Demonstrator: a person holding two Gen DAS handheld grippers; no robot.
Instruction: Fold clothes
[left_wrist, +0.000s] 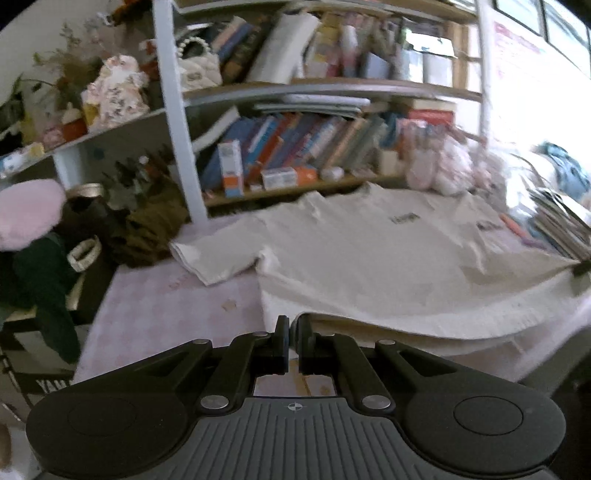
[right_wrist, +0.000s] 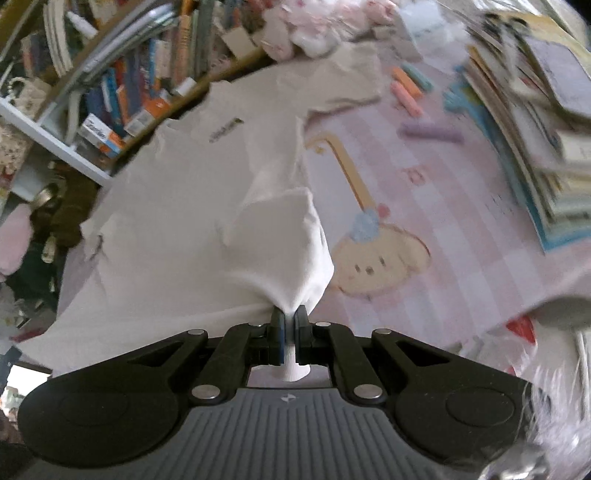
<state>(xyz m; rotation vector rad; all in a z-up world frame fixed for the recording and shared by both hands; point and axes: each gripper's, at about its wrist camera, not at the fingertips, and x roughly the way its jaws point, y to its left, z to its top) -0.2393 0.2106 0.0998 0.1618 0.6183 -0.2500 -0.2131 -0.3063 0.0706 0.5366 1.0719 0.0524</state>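
Only shirt (left_wrist: 369, 254) print — blurred, unreadable.

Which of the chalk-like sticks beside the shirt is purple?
The lone purple stick, lying crosswise nearest the tool; the orange, pink and teal ones cluster farther off.

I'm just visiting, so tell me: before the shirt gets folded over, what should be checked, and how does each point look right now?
1. Right gripper clamped on the white T-shirt hem: ok, cloth bunched between the fingers.
2. Left gripper holding the hem: cannot tell; shut at the shirt's edge, but no cloth is visible between the pads.
3. Hem lifted off the pink tablecloth: ok at the right gripper.
4. Sleeve lying flat: ok.
5. Landing area free: not ok; pastel markers lie close beside the far sleeve.
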